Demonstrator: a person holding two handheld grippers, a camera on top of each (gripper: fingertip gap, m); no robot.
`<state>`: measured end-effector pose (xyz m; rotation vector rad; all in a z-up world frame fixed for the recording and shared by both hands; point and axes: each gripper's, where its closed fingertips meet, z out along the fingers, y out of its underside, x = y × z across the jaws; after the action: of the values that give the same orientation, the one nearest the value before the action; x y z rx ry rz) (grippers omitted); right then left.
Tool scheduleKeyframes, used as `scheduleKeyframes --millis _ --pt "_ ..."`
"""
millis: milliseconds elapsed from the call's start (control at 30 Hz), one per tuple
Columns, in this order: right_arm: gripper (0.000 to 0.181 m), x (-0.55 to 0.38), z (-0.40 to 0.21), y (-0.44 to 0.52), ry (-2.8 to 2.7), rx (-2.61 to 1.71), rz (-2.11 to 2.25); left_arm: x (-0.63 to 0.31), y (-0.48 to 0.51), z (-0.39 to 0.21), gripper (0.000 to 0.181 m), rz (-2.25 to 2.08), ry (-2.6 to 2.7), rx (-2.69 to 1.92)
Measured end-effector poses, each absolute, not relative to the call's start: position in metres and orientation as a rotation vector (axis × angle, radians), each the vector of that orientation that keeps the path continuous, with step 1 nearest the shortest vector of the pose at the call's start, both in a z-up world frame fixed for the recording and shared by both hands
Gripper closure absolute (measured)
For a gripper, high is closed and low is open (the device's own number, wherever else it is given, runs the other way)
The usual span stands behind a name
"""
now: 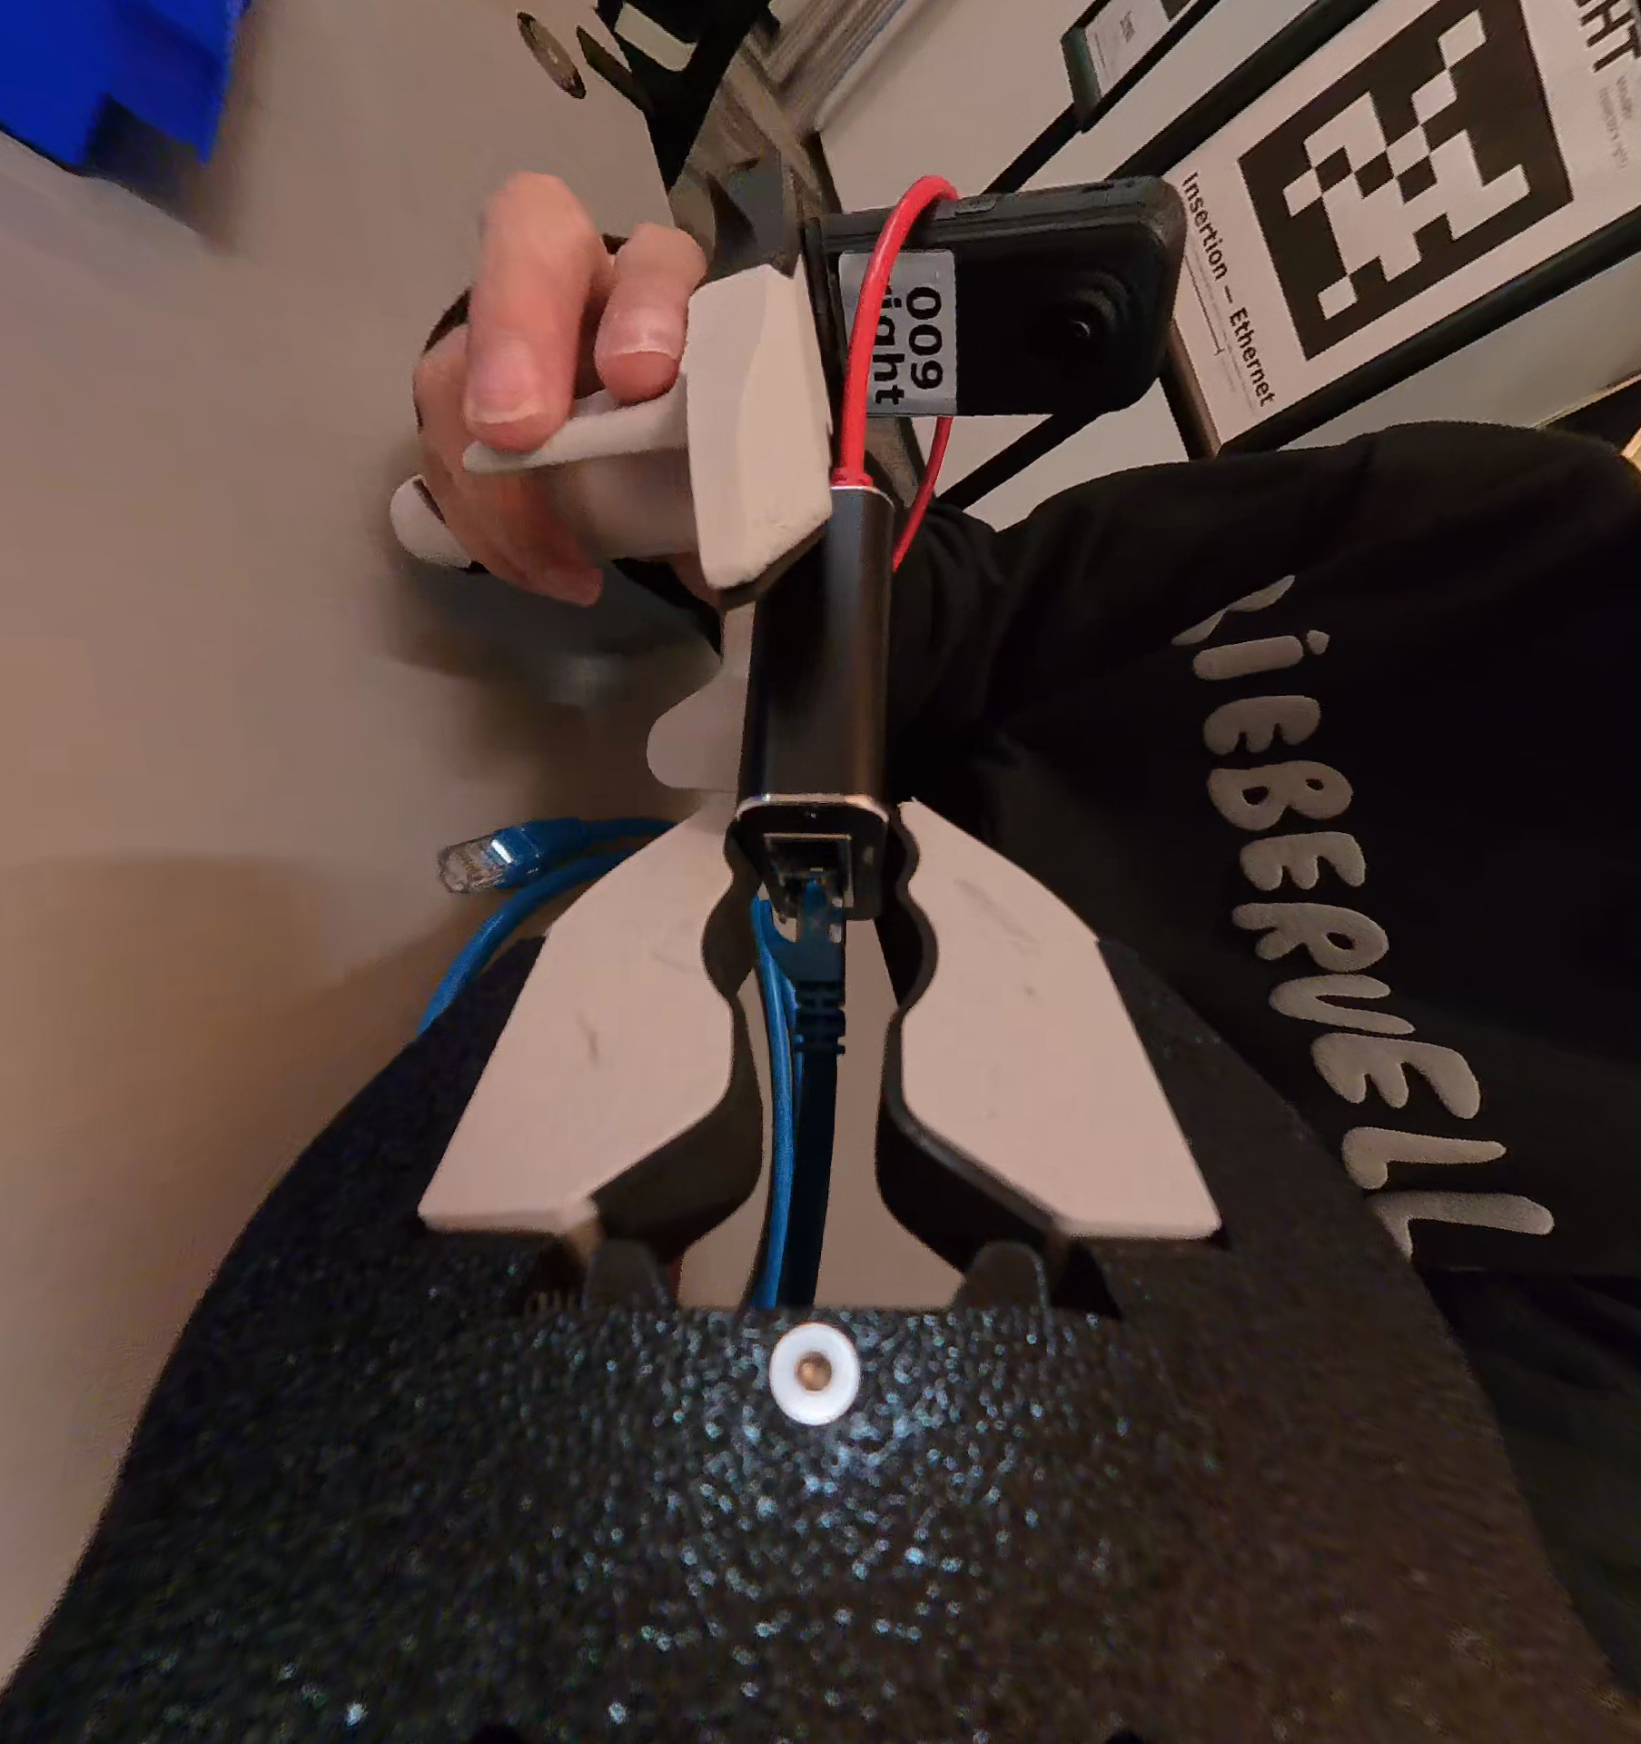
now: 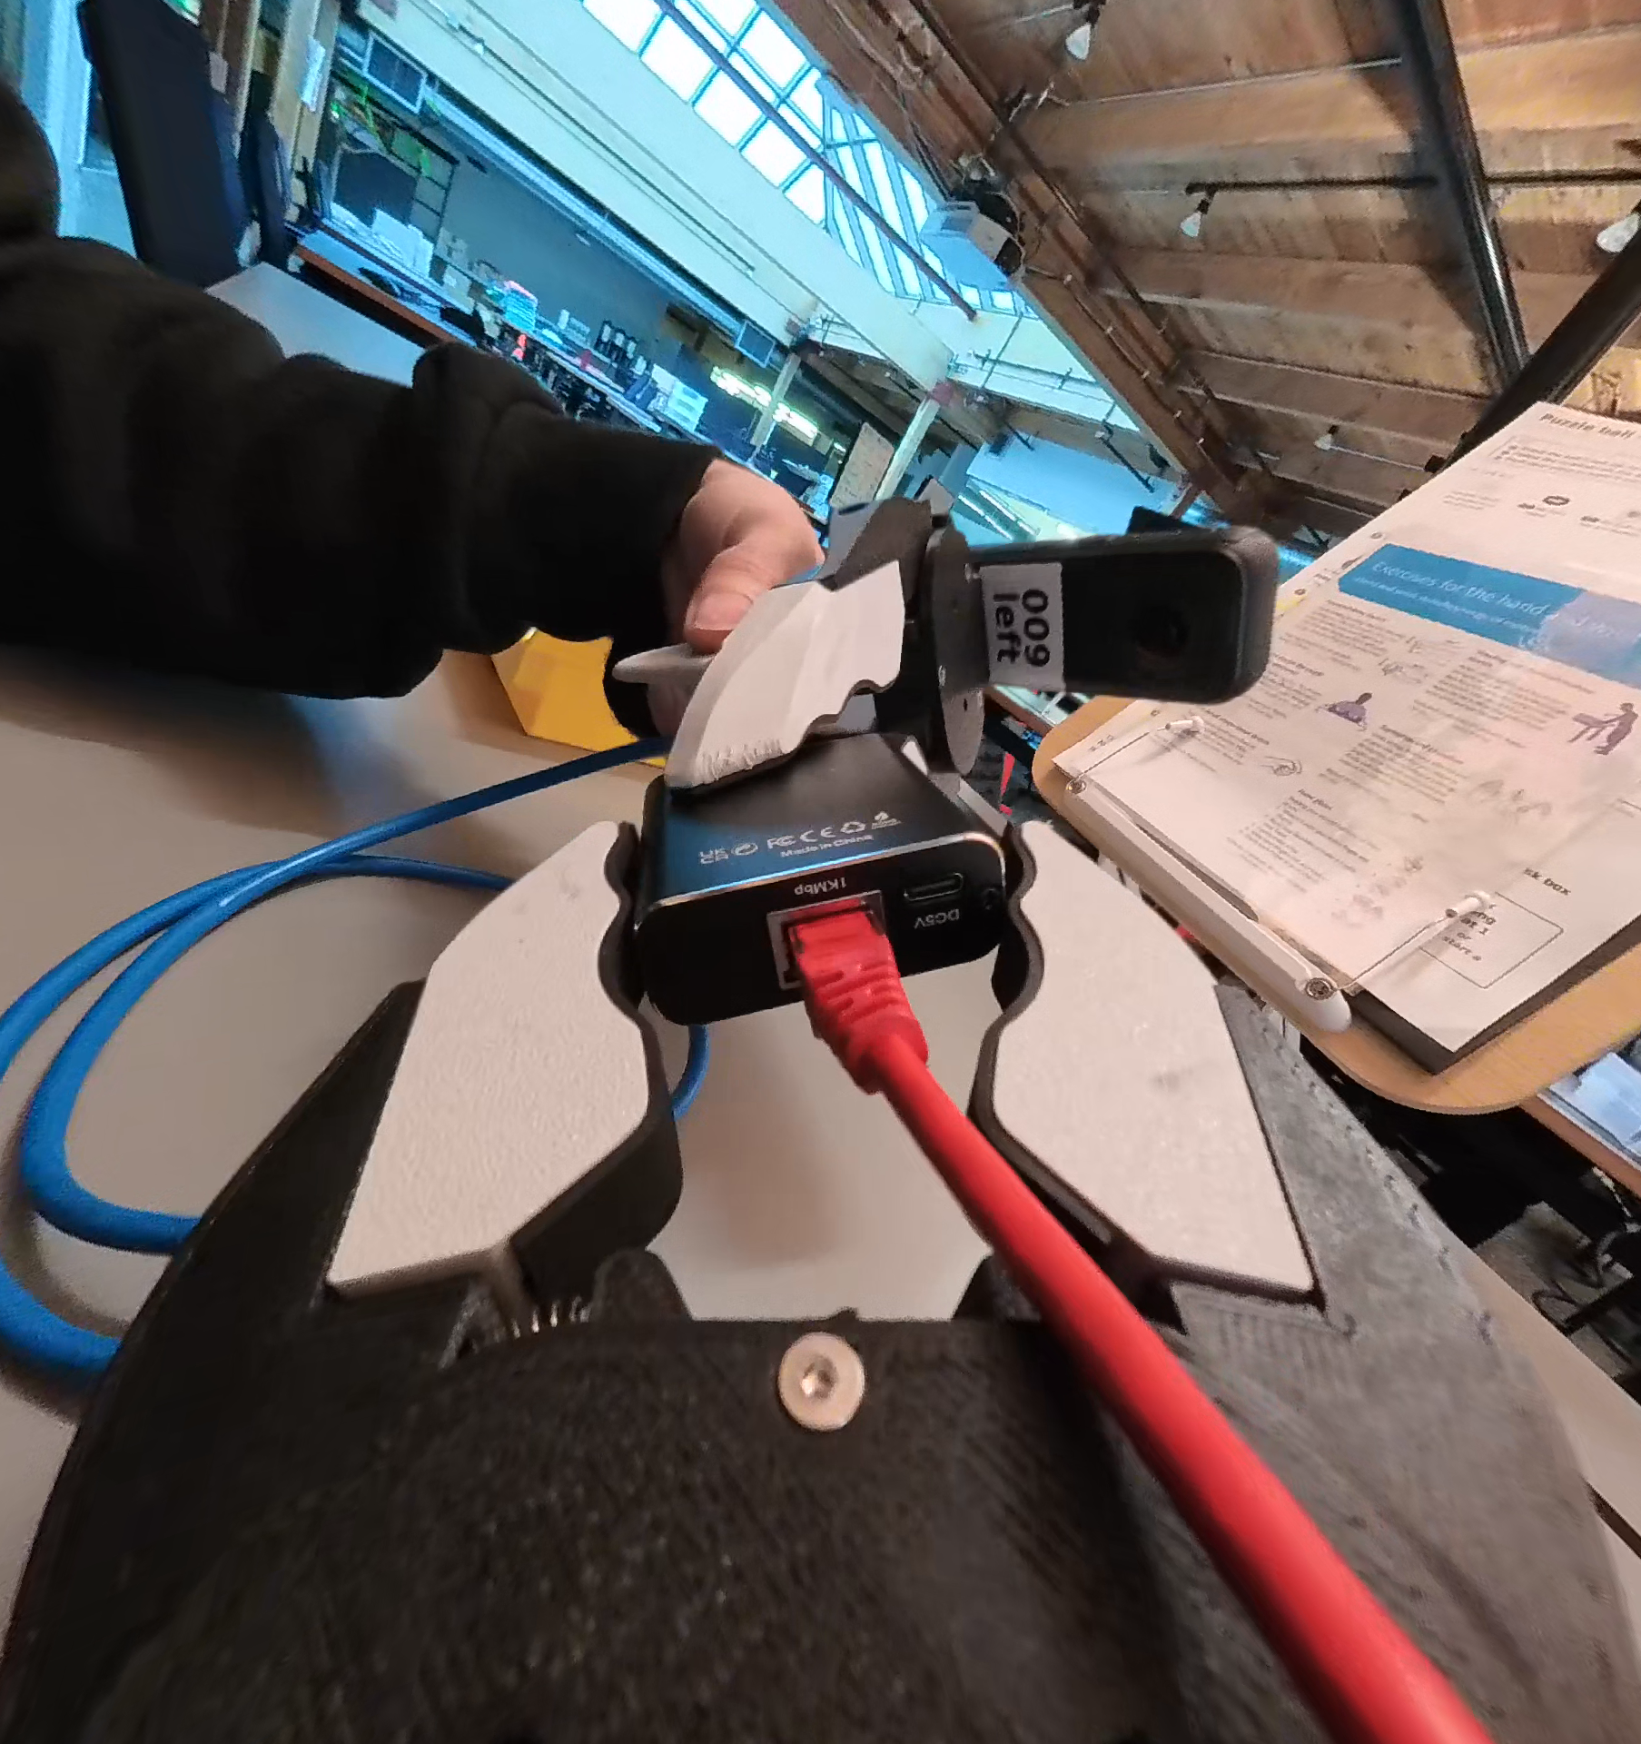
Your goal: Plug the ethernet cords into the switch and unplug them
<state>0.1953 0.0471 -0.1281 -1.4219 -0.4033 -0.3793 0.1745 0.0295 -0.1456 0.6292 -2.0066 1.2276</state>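
Observation:
A small black switch (image 1: 816, 661) is held off the table between both grippers, end to end. My left gripper (image 1: 812, 849) is shut on its near end, across the thin faces. A blue ethernet plug (image 1: 812, 911) sits in the port there, and its cord runs back between my fingers. My right gripper (image 2: 821, 840) is shut on the other end of the switch (image 2: 779, 849), across the wide sides. A red plug (image 2: 845, 963) sits in that port, and its red cord (image 2: 1033, 1180) trails back. A second blue plug (image 1: 477, 861) lies loose on the table.
Blue cord (image 2: 137, 944) loops on the beige table (image 1: 184, 661). A stand with printed sheets (image 2: 1363, 802) is at the right, a yellow bin (image 2: 552, 679) is behind, and a blue bin (image 1: 90, 85) is far off. A checkered marker sign (image 1: 1411, 170) and the person's black sleeve (image 1: 1269, 755) are close by.

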Motion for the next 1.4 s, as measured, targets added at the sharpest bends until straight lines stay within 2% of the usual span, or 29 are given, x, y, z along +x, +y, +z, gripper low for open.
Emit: scheduleKeyframes --millis 167,300,333,367,467,567,700,733,767,800,967,1033,1100,1300,1400 --pt "0.109 0.211 -0.121 0.047 -0.266 -1.443 -0.360 0.194 0.030 -0.132 0.152 1.411 -2.066 0.634" --pt "0.110 0.232 -0.109 0.034 -0.021 -1.360 -0.148 0.225 0.032 -0.113 0.129 1.734 -2.570 0.545" --pt "0.110 0.238 -0.107 0.029 0.033 -1.332 -0.102 0.226 0.034 -0.106 0.116 1.793 -2.718 0.467" --pt "0.110 0.245 -0.104 0.024 0.089 -1.303 -0.058 0.226 0.036 -0.100 0.111 1.830 -2.866 0.386" --pt "0.110 0.264 -0.103 0.014 0.261 -1.228 0.072 0.226 0.032 -0.087 0.113 1.890 -3.272 0.059" --pt "0.110 0.268 -0.102 0.012 0.311 -1.188 0.148 0.234 0.019 -0.086 0.119 1.777 -3.673 -0.286" --pt "0.110 0.266 -0.103 0.016 0.320 -1.182 0.180 0.249 0.012 -0.098 0.126 1.332 -4.096 -0.666" --pt "0.110 0.263 -0.102 0.017 0.305 -1.188 0.184 0.253 0.014 -0.100 0.132 1.206 -4.174 -0.748" --pt "0.110 0.258 -0.101 0.019 0.284 -1.189 0.206 0.254 0.014 -0.104 0.147 1.095 -4.207 -0.856" --pt "0.110 0.257 -0.102 0.020 0.284 -1.193 0.231 0.254 0.014 -0.109 0.158 1.036 -4.199 -0.968" --pt "0.105 0.249 -0.107 0.017 0.210 -1.258 0.282 0.248 0.010 -0.111 0.158 0.987 -4.109 -1.185" --pt "0.100 0.242 -0.096 0.012 0.179 -1.181 0.378 0.240 0.006 -0.109 0.158 1.063 -4.039 -1.172" --pt "0.104 0.237 -0.095 0.012 0.162 -1.175 0.429 0.235 0.006 -0.107 0.158 0.999 -4.019 -1.202" --pt "0.098 0.217 -0.099 0.019 0.059 -1.240 0.422 0.223 0.013 -0.105 0.158 1.106 -3.898 -1.106" --pt "0.108 0.220 -0.103 0.023 0.103 -1.245 0.472 0.221 0.014 -0.108 0.158 1.087 -3.872 -1.099"
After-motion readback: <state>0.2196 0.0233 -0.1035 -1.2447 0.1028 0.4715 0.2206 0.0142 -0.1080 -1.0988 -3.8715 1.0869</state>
